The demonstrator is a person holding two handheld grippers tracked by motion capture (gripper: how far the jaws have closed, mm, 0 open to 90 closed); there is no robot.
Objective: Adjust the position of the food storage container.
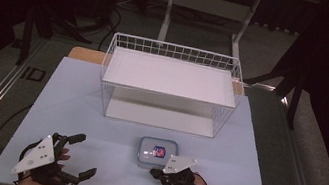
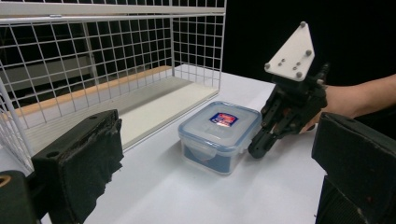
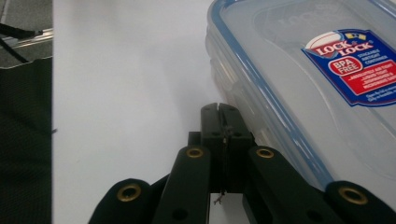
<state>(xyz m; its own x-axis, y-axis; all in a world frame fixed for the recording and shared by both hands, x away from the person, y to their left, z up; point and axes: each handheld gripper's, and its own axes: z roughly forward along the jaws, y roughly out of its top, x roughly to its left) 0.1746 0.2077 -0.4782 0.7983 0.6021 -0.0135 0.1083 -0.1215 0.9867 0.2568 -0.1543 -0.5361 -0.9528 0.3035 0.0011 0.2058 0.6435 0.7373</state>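
Note:
A clear plastic food box (image 1: 156, 152) with a blue-rimmed lid and a red and blue label stands on the white table in front of the wire rack. In the left gripper view the box (image 2: 219, 133) is ahead, and in the right gripper view the box (image 3: 317, 88) is close on the right. My right gripper (image 1: 155, 173) is shut with nothing between its jaws. Its tip (image 3: 225, 116) lies low against the box's near side; I cannot tell whether it touches. My left gripper (image 1: 86, 154) stands open at the lower left, well clear of the box, its jaws (image 2: 217, 186) wide apart.
A white wire rack (image 1: 174, 51) with a flat shelf stands at the back middle of the table (image 1: 74, 103). The table's front edge runs just below both hands. Cables and stand legs lie on the dark floor beyond.

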